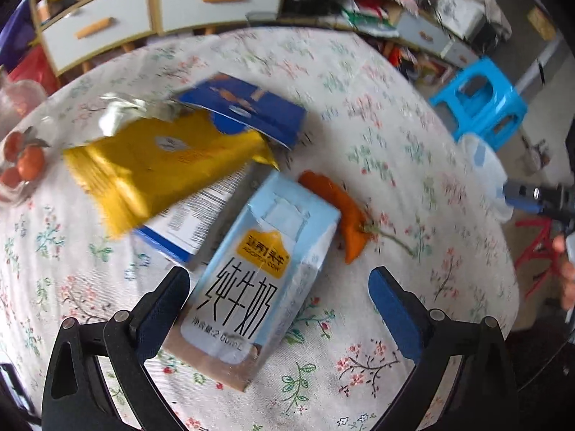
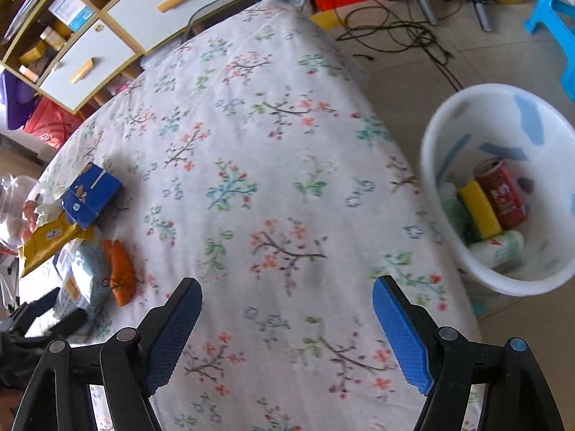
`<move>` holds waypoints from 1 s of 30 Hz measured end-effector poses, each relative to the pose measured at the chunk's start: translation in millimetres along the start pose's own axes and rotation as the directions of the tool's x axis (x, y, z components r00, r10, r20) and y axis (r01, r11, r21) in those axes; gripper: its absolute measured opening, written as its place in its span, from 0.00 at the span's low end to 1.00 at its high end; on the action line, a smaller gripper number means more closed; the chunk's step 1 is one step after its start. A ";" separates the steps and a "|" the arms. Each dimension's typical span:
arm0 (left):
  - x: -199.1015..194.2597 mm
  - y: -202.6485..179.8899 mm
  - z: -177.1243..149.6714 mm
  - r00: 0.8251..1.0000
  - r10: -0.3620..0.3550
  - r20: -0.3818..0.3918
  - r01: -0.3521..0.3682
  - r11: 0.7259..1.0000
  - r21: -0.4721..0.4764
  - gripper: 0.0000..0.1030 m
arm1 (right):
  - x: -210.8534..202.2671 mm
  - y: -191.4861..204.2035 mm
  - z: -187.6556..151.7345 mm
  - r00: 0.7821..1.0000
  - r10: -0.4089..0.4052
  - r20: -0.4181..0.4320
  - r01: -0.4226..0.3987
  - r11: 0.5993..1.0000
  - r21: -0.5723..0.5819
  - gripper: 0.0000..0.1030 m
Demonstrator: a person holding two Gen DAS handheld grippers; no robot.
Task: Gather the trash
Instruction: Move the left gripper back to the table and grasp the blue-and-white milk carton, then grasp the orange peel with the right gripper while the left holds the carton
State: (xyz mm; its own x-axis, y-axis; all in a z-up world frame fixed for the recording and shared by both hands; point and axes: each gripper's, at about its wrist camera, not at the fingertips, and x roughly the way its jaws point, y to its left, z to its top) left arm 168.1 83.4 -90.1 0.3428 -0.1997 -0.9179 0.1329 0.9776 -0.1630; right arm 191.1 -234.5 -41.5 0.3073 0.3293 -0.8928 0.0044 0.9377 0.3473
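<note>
A light-blue milk carton [image 1: 251, 276] lies on the floral tablecloth [image 1: 395, 115]. My left gripper [image 1: 278, 287] is open around the carton's near end; its left pad touches or nearly touches the carton, the right pad stands apart. Behind the carton lie a yellow snack bag [image 1: 158, 168], a dark-blue box [image 1: 248, 107] and an orange pouch [image 1: 341, 208]. My right gripper [image 2: 287, 309] is open and empty over bare cloth. A white bin [image 2: 503, 194] on the floor right of the table holds a red can, a yellow item and white wrappers. The trash pile also shows in the right wrist view [image 2: 82, 230].
A glass dish of small oranges [image 1: 21, 165] sits at the table's left edge. A blue plastic stool [image 1: 481, 100] stands on the floor beyond the table. Shelves with drawers [image 1: 143, 10] line the back. Cables [image 2: 395, 36] lie on the floor.
</note>
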 end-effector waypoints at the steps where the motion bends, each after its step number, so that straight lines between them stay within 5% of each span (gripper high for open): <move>1: 2.6 -3.0 -0.4 1.000 0.006 -0.010 -0.006 1.000 0.012 0.95 | 2.6 3.0 -0.1 1.000 -0.002 -0.003 0.002 1.000 -0.003 0.81; 8: 13.3 -1.3 -5.7 0.997 0.060 -0.043 -0.062 0.998 -0.031 0.63 | 14.2 17.4 -2.9 1.000 -0.018 -0.026 0.017 1.000 -0.022 0.81; 18: -28.4 28.2 -23.2 0.996 -0.073 0.047 0.082 0.971 -0.226 0.61 | 26.5 48.8 -6.4 0.999 -0.004 -0.042 0.001 0.998 -0.068 0.81; 27: -60.8 49.8 -47.7 0.991 -0.052 0.123 0.086 0.953 -0.291 0.61 | 53.1 94.0 -12.5 0.997 0.002 -0.078 -0.013 0.990 -0.141 0.81; 30: -74.7 59.7 -57.0 0.991 0.004 0.134 0.038 0.951 -0.308 0.61 | 62.9 111.4 -16.8 0.996 0.002 -0.084 -0.016 0.985 -0.170 0.81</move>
State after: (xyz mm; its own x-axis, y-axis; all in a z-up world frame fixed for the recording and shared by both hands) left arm 97.4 160.4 -51.8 0.4652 -0.2025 -0.8617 -0.1474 0.9422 -0.3009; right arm 194.9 -107.4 -63.8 0.2265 0.3394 -0.9130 -0.1625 0.9374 0.3081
